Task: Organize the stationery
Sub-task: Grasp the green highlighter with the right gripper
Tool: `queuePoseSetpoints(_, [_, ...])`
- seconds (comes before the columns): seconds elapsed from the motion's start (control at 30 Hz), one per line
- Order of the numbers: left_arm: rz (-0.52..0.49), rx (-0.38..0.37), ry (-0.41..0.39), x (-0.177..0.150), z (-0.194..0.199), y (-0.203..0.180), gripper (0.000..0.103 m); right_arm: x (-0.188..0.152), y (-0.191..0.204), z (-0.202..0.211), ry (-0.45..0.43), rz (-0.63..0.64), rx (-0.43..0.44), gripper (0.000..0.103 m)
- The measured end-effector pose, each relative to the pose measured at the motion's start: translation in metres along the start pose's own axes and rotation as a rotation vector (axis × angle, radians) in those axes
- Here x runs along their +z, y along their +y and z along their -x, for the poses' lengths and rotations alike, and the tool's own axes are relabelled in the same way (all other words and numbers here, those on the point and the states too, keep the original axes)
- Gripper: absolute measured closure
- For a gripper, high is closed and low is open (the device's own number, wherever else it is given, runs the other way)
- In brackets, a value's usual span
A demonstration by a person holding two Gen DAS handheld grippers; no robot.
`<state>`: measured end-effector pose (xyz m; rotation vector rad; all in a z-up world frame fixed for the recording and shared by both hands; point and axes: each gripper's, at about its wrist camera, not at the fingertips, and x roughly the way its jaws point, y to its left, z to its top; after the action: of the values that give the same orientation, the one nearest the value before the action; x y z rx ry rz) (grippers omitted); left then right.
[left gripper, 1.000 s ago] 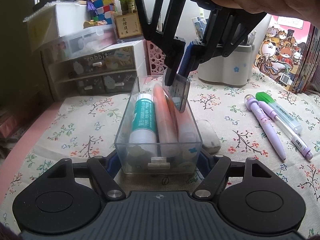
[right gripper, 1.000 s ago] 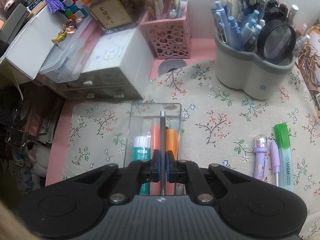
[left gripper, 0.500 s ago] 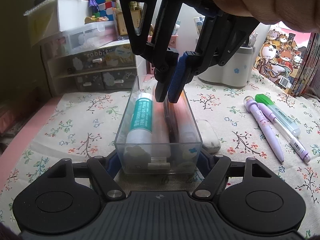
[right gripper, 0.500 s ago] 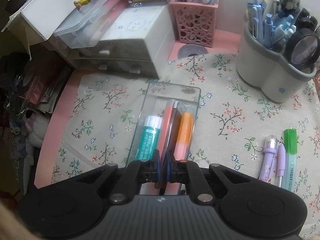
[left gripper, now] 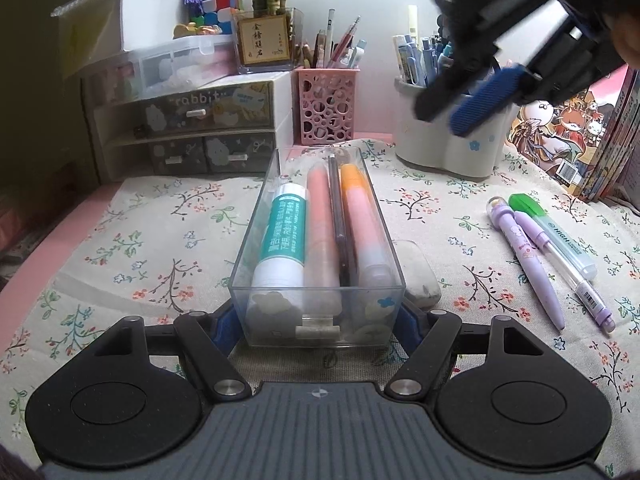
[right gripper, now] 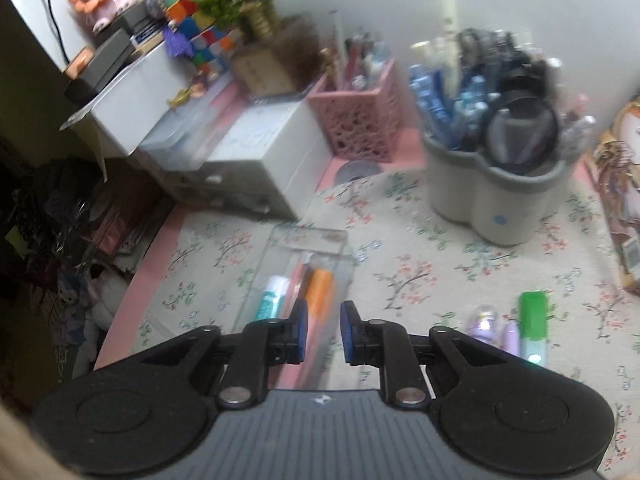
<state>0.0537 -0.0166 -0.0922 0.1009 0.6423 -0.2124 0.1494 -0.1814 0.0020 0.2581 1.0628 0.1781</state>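
My left gripper (left gripper: 320,320) is shut on the near end of a clear plastic box (left gripper: 256,240) that stands on the flowered cloth. In the box lie a teal and white glue stick (left gripper: 284,236), a pink highlighter (left gripper: 320,232), a slim dark stick (left gripper: 340,232) and an orange highlighter (left gripper: 360,216). My right gripper (right gripper: 322,332) hovers above the box (right gripper: 280,248) with its jaws opening and nothing between them. In the left wrist view the right gripper (left gripper: 468,104) shows at the upper right, in front of the grey pen holder.
A white eraser (left gripper: 418,276) lies against the box's right side. Two purple pens (left gripper: 524,256) and a green highlighter (left gripper: 552,232) lie on the cloth to the right. At the back stand a grey pen holder (left gripper: 448,148), a pink mesh holder (left gripper: 328,108), a drawer unit (left gripper: 192,136) and books (left gripper: 600,140).
The right gripper let go of the slim dark stick, which now lies in the box, then rose and drew off to the right with its jaws parting. The left gripper kept still.
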Motion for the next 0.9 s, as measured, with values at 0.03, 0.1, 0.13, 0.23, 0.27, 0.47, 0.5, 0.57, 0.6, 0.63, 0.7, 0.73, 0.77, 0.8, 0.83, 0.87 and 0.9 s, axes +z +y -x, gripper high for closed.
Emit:
queuePoseSetpoints(0.03, [0.000,0.000,0.000,0.000,0.000,0.000,0.030,-0.004,-0.009,0.004,-0.024,-0.009,-0.027,0.081])
queuePoseSetpoints(0.1, [0.002,-0.001,0.000,0.000,0.000,0.000,0.030,-0.015,-0.032,0.013,-0.077,-0.036,-0.119,0.081])
queuePoseSetpoints(0.13, [0.002,-0.001,-0.001,0.000,0.001,0.000,0.030,-0.021,-0.042,0.017,-0.099,-0.049,-0.161,0.081])
queuePoseSetpoints(0.23, [-0.017,0.021,-0.007,0.000,0.002,-0.005,0.031,-0.039,-0.067,0.025,-0.123,-0.100,-0.175,0.081])
queuePoseSetpoints(0.27, [-0.035,0.036,-0.013,0.000,0.003,-0.008,0.031,-0.044,-0.076,0.024,-0.114,-0.115,-0.158,0.081])
queuePoseSetpoints(0.47, [0.079,-0.002,0.044,0.003,0.007,0.002,0.031,-0.067,-0.087,0.013,-0.083,-0.125,-0.093,0.081])
queuePoseSetpoints(0.5, [0.091,0.003,0.052,0.004,0.007,0.001,0.031,-0.067,-0.085,0.011,-0.088,-0.125,-0.081,0.081])
queuePoseSetpoints(0.57, [0.066,0.030,0.041,0.001,0.007,-0.006,0.031,-0.064,-0.080,0.006,-0.088,-0.105,-0.061,0.081])
queuePoseSetpoints(0.6, [0.045,0.044,0.027,-0.001,0.007,-0.010,0.031,-0.062,-0.077,0.004,-0.088,-0.090,-0.060,0.081])
queuePoseSetpoints(0.63, [0.057,0.044,0.023,-0.003,0.007,-0.009,0.031,-0.061,-0.074,0.001,-0.091,-0.075,-0.072,0.081])
queuePoseSetpoints(0.7, [0.070,0.041,0.032,-0.001,0.008,-0.008,0.031,-0.058,-0.075,-0.002,-0.104,-0.064,-0.102,0.081])
queuePoseSetpoints(0.73, [0.070,0.045,0.031,-0.001,0.008,-0.009,0.031,-0.056,-0.080,-0.001,-0.116,-0.082,-0.116,0.081])
queuePoseSetpoints(0.77, [0.066,0.049,0.024,-0.002,0.008,-0.009,0.031,-0.055,-0.088,0.002,-0.129,-0.114,-0.118,0.081])
queuePoseSetpoints(0.8, [0.065,0.052,0.015,-0.004,0.008,-0.010,0.031,-0.054,-0.095,0.004,-0.139,-0.146,-0.109,0.081])
queuePoseSetpoints(0.83, [0.066,0.055,0.006,-0.006,0.008,-0.011,0.031,-0.053,-0.104,0.007,-0.148,-0.168,-0.098,0.081])
queuePoseSetpoints(0.87, [0.066,0.058,0.000,-0.006,0.009,-0.012,0.031,-0.052,-0.112,0.010,-0.152,-0.169,-0.107,0.081])
queuePoseSetpoints(0.9, [0.068,0.061,-0.004,-0.007,0.009,-0.012,0.031,-0.051,-0.116,0.010,-0.155,-0.155,-0.149,0.081])
